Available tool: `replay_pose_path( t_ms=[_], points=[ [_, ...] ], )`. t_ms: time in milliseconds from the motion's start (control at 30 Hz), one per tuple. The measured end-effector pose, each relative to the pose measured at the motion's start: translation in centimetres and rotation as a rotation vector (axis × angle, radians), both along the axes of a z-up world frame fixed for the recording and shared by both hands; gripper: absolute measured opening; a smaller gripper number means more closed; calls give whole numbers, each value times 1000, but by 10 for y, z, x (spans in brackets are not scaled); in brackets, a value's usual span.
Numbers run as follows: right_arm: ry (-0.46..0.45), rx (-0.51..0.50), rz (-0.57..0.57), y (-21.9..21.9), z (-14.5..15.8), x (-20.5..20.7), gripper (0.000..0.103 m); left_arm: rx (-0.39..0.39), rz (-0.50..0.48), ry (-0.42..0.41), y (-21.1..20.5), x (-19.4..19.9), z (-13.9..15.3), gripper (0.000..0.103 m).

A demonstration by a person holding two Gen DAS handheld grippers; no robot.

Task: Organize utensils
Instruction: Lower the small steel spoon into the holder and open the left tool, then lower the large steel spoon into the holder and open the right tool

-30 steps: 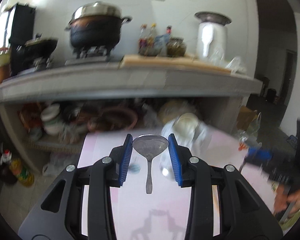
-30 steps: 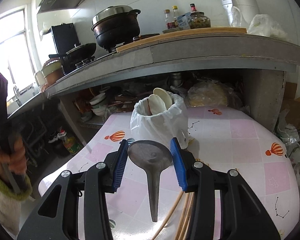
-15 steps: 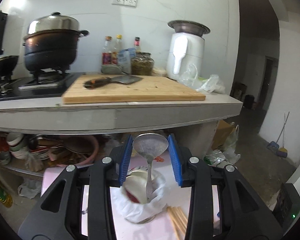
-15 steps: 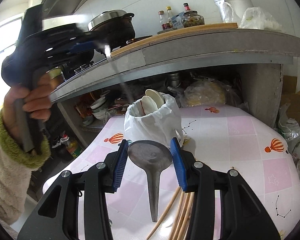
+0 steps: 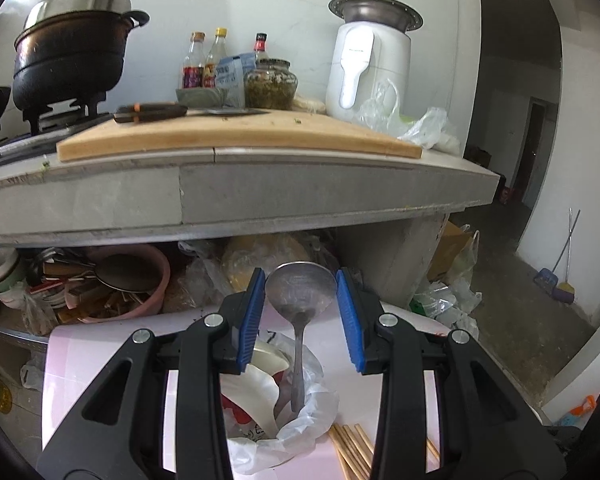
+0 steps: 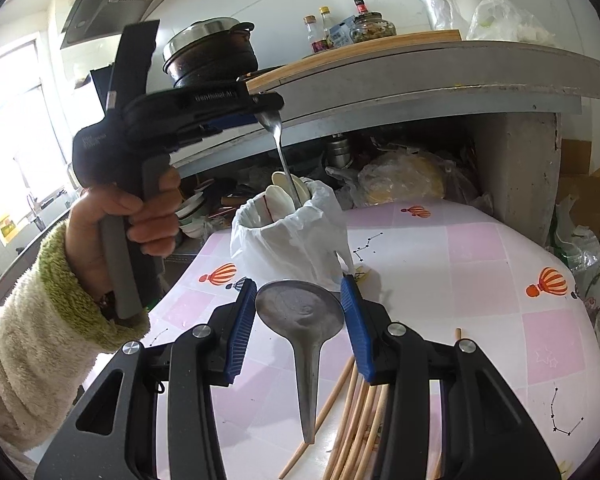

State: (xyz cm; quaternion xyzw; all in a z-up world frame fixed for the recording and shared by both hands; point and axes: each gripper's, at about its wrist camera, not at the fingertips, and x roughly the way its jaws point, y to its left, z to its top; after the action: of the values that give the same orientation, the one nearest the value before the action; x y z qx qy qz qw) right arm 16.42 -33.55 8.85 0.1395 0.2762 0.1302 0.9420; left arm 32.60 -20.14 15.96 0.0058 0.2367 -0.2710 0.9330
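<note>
My left gripper (image 5: pixel 301 307) is shut on the bowl of a metal spoon (image 5: pixel 299 300). The spoon hangs handle down, its tip inside the bag-lined utensil holder (image 5: pixel 300 420), which holds white ceramic spoons (image 5: pixel 260 376). In the right wrist view the left gripper (image 6: pixel 266 114) stands above the holder (image 6: pixel 296 236) with its spoon (image 6: pixel 284 160) entering the top. My right gripper (image 6: pixel 299 312) is shut on a second metal spoon (image 6: pixel 300 316), held above the pink table (image 6: pixel 480 280) in front of the holder. Wooden chopsticks (image 6: pixel 352 412) lie on the table below it.
A concrete counter (image 5: pixel 260 196) overhangs the table's far side, carrying a cutting board (image 5: pixel 236 136), knife, pot, bottles and a white appliance. Clutter fills the shelf under it. Chopsticks (image 5: pixel 350 446) lie just right of the holder. The table's right edge drops to the floor.
My left gripper has swung in from the left and come over the holder, lowering its spoon handle into the opening. My right gripper has stayed about where it was with its spoon.
</note>
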Motion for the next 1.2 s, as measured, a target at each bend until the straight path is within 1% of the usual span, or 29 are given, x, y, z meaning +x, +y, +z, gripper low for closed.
replay_pose_path(
  t_ms=[200,333,433,633,733,833,933,1000,1033,1067,1100,1200],
  points=[
    [6,8,-5,-4,-3,0,43,19,-12,9,-5,-2,-24,35],
    [6,12,-7,-5,-2,-1,43,50,-16,3,-8,-7,-38,35],
    [5,13,-4,-6,-2,-1,43,87,-14,4,-11,-10,-48,35],
    [4,14,1,-5,-1,-3,43,142,-5,31,-16,-7,-64,35],
    [3,13,-1,-5,0,-3,43,164,5,48,-16,-3,-71,35],
    [3,11,-3,-6,0,-4,43,171,6,66,-15,0,-76,35],
    [4,5,-7,-6,1,-4,43,178,16,57,-15,0,-77,36],
    [4,1,-10,-5,2,-4,43,169,17,52,-14,-1,-75,36],
    [4,0,-12,-6,2,-5,43,163,17,52,-13,-1,-74,36],
    [4,-2,-15,-6,3,-5,43,157,17,49,-11,-2,-72,41],
    [4,-4,-16,-6,4,-6,43,148,20,44,-9,-3,-70,48],
    [-1,-11,-22,-7,6,-8,43,123,30,27,-2,-7,-60,51]
  ],
)
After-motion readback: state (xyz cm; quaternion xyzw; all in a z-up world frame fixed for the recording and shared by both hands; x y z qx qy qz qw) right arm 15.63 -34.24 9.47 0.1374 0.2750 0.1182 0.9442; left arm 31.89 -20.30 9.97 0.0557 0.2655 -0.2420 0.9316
